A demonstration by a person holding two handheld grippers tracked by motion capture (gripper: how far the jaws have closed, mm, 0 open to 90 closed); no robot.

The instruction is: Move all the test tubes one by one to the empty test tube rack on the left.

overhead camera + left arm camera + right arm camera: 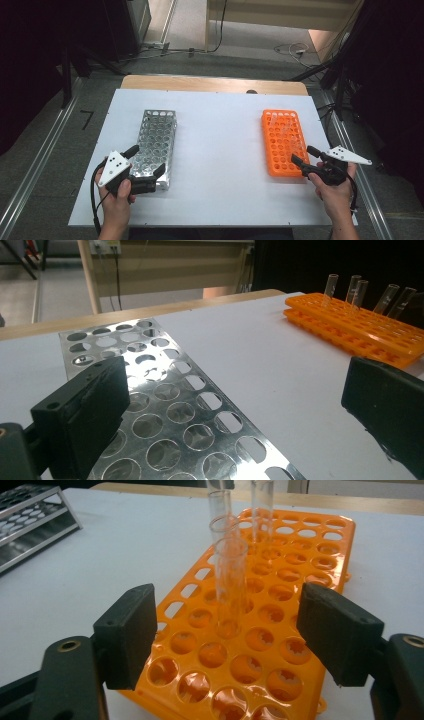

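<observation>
While two hands reach in from the near edge, a white surface [220, 150] carries two test-tube racks set well apart. On the person's left lies a shiny metal rack [156, 147] of round holes, its long side running away from the person. On the person's right sits an orange plastic rack [283, 141], also lying lengthwise, with several clear glass test tubes [231, 580] standing upright in its holes.

At the near end of the metal rack, the left hand [116, 200] holds the left tool [146, 162], its two black jaws spread wide; in the left gripper view one jaw hangs over the rack's holes and the other over bare surface, with nothing between them. At the near end of the orange rack, the right hand [336, 192] holds the right tool [304, 155], pointing toward the rack. In the right gripper view its jaws stand apart on either side of the nearest test tube, which rises upright from a hole in the rack's middle rows; both pads [127, 630] are clear of the glass. Farther tubes stand behind it in the same rack.
</observation>
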